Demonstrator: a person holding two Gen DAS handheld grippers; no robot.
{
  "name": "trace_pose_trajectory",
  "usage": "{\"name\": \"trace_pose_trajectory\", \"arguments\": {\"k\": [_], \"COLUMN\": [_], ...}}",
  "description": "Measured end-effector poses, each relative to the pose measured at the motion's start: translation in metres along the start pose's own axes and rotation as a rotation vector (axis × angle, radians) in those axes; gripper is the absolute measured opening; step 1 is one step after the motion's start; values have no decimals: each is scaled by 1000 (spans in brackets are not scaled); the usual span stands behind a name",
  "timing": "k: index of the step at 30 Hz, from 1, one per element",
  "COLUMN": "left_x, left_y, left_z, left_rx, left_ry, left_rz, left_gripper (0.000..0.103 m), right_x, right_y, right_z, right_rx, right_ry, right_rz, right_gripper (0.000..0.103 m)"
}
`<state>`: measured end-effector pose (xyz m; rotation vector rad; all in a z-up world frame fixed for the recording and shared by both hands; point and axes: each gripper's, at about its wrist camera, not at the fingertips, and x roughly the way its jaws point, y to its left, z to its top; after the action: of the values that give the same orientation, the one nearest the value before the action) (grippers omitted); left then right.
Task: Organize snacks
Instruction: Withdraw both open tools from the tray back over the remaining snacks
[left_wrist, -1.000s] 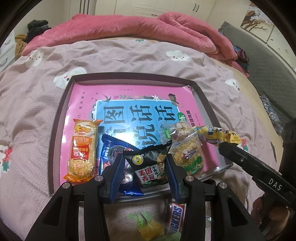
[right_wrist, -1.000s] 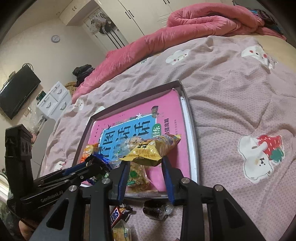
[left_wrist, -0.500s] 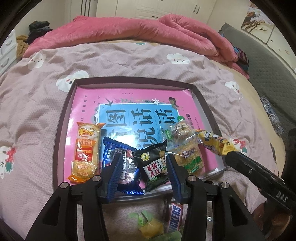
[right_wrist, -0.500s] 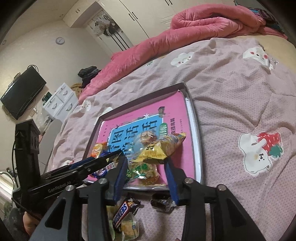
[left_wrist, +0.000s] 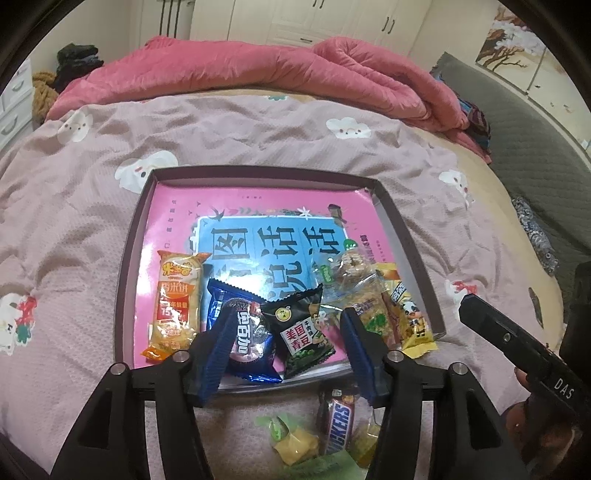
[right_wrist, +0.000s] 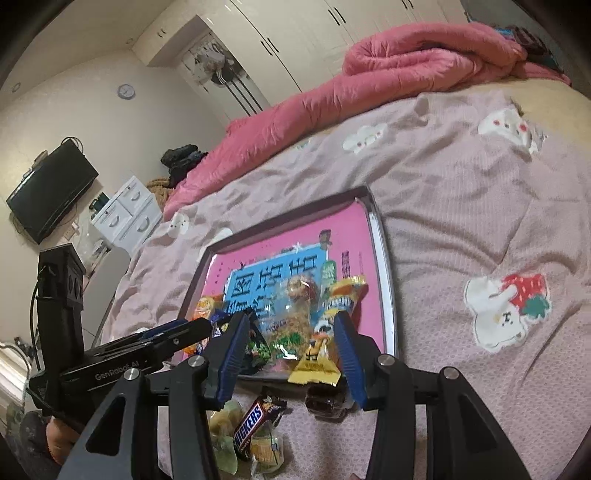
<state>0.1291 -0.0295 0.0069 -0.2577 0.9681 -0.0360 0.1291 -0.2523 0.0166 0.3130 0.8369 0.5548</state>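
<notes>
Both tongs are spreading with nothing pinched. Nearest the left tongs (left_wrist: 288, 347), loose on the bedspread short of the tray (left_wrist: 127, 280), lies a chocolate bar (left_wrist: 338, 424), its long axis running almost along the fingers. Past it, just inside the tray's near rim, the black pea packet (left_wrist: 303, 332) sits between the pads untouched, while the yellow packet (right_wrist: 317, 363) sits between the right tongs (right_wrist: 291, 347).

A pink bedsheet (left_wrist: 92, 206) printed with white cartoon figures covers the bed. At the sheet's far edge lies a rumpled red quilt (left_wrist: 258, 70). Beyond the quilt stand white wardrobes (right_wrist: 332, 40). Left of the sheet (right wrist view) are a white drawer unit (right_wrist: 125, 218), a wall-mounted TV (right_wrist: 51, 192) and a clock (right_wrist: 126, 91).
</notes>
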Motion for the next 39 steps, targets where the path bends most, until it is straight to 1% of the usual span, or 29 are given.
{"name": "trace_pose_trajectory", "arguments": {"k": [9, 12, 16, 22, 29, 39], "left_x": [-12, -15, -19, -23, -22, -21], "left_y": [2, 5, 8, 12, 19, 20], "left_z": [-4, -7, -13, -24, -34, -44], "left_rx": [0, -7, -11, -6, -7, -1], "left_ry": [1, 10, 20, 42, 67, 92], "left_rz": [-5, -6, -2, -6, 7, 18], "left_gripper": [66, 66, 66, 67, 67, 67], "right_x": [-4, -5, -6, -6, -6, -10], "right_y": [11, 16, 23, 30, 35, 30], "right_z": [1, -1, -5, -14, -22, -29], "right_rx": [-55, -85, -121, -154, -161, -146], "right_ry": [-24, -29, -22, -1, 25, 46], "right_rz": [-6, -12, -33, -35, -35, -67], "right_gripper": [52, 55, 56, 56, 56, 56]}}
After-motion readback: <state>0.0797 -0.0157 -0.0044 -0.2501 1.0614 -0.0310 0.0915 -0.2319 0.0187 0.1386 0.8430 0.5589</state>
